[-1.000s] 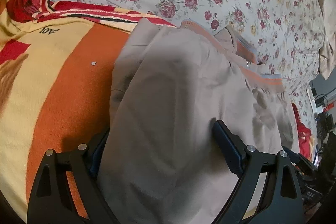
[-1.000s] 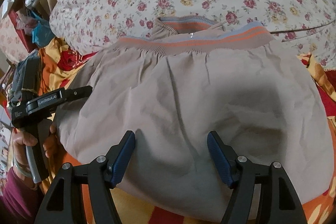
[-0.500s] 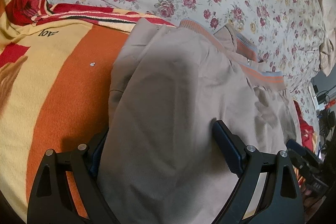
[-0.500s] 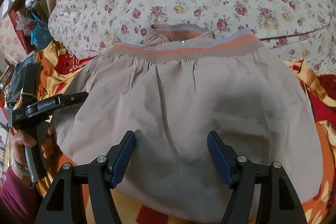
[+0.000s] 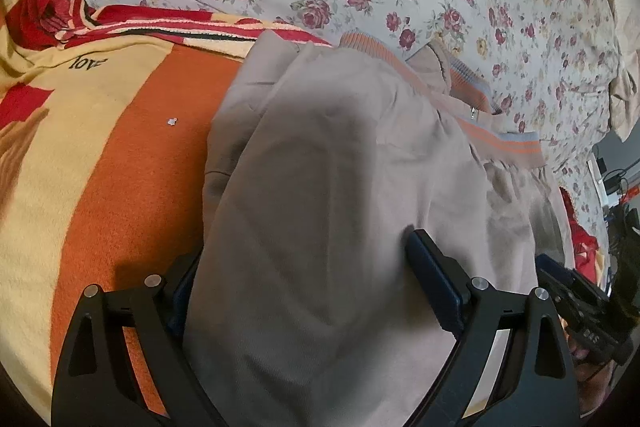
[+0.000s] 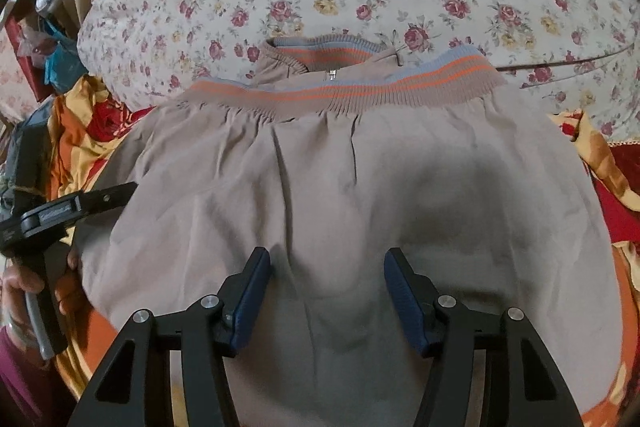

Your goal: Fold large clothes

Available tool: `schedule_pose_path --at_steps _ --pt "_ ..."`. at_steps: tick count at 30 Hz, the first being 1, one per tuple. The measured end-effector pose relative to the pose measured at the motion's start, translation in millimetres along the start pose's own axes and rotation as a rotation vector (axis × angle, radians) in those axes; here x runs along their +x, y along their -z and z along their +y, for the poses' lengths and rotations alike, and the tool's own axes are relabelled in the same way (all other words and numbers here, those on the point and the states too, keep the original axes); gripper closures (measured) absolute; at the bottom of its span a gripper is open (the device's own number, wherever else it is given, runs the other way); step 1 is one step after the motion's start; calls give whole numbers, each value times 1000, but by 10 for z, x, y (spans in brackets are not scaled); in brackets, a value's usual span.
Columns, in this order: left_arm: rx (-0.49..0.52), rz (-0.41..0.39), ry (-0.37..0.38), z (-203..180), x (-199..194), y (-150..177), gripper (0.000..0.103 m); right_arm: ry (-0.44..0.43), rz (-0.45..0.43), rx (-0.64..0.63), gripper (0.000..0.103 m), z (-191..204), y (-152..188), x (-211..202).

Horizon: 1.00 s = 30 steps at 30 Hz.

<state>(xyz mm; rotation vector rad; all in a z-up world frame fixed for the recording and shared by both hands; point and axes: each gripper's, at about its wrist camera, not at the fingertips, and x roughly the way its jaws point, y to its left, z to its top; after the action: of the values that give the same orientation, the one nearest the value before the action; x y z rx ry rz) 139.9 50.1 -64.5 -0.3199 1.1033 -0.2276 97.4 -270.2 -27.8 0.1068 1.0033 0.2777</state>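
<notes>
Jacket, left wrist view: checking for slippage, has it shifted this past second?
No. The jacket keeps the same gap to the white speck on the blanket.

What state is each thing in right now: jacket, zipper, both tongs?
Taupe jacket: lying on the bed, folded over, ribbed hem away from both cameras.
Zipper pull: showing just past the hem, near the collar.
Left tongs: open, fabric lies between the fingers, not pinched.
Right tongs: open, over the jacket's near part.
Orange striped blanket: spread under the jacket.
</notes>
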Motion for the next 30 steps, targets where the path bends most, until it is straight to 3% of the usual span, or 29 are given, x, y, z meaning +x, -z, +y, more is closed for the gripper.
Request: schedule_pose_path --at_steps 2,3,4,5,6,7,13,20,25,30 --pt "-3 -1 -4 -5 -2 7 12 6 -4 -11 45 -3 38 -72" --pt "-6 -6 -5 -19 -7 18 22 7 -8 -13 45 -10 56 -107" --pt "-5 -7 -2 -26 -11 24 42 7 -14 -11 45 -33 79 -153" --pt "-13 -5 22 -34 -22 32 55 6 -17 -7 45 -53 88 -180" --pt "-30 13 70 -29 -21 32 75 5 -21 1 45 -89 95 -213" --pt "-45 22 92 -26 -26 28 81 4 -23 10 45 -121 97 -238" --pt "-49 8 88 -342 -353 7 91 -6 -61 62 45 -358 105 -486" --pt "55 -9 208 -1393 -745 -203 92 1 -131 107 45 -748 158 -892" --pt "156 47 231 -2295 -426 -253 92 -18 -180 214 45 -1152 243 -1086" --pt "240 122 214 -2970 116 -15 92 -43 -209 319 45 -1529 350 -1110"
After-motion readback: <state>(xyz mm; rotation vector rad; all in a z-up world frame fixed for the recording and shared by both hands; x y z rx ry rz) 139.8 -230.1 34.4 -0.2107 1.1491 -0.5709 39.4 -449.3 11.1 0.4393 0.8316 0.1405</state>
